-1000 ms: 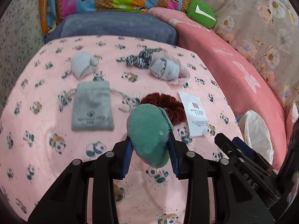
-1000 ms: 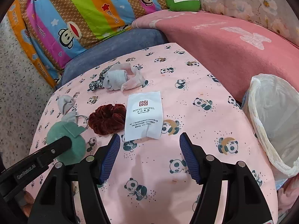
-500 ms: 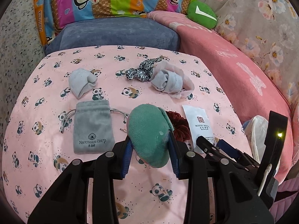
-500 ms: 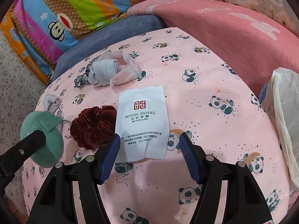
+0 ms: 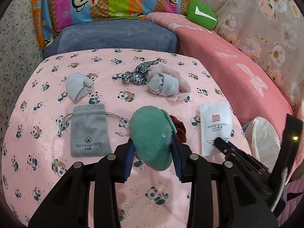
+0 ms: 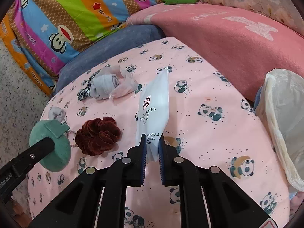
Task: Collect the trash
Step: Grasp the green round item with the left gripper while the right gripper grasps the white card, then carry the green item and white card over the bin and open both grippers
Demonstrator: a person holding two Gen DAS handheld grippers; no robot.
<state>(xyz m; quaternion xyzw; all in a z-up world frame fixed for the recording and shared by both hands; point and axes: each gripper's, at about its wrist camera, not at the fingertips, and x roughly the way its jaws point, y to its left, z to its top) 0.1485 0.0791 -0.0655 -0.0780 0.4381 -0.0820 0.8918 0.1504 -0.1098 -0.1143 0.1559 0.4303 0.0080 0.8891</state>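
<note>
Trash noted on the panda-print cloth, listed by size. The white-lined trash bag stands open at the cloth's right edge, beside the pink blanket. A grey drawstring pouch lies flat at my left. The green plush piece is pinched between the blue pads of my left gripper, held above the cloth. The white hotel sachet is clamped at its near end by my right gripper, jaws closed tight on it, its far end tilted up off the cloth. A grey sock rolled with pink fabric sits at the far side, touching a leopard-print tie. A second grey sock lies far left. The maroon scrunchie rests between plush and sachet.
</note>
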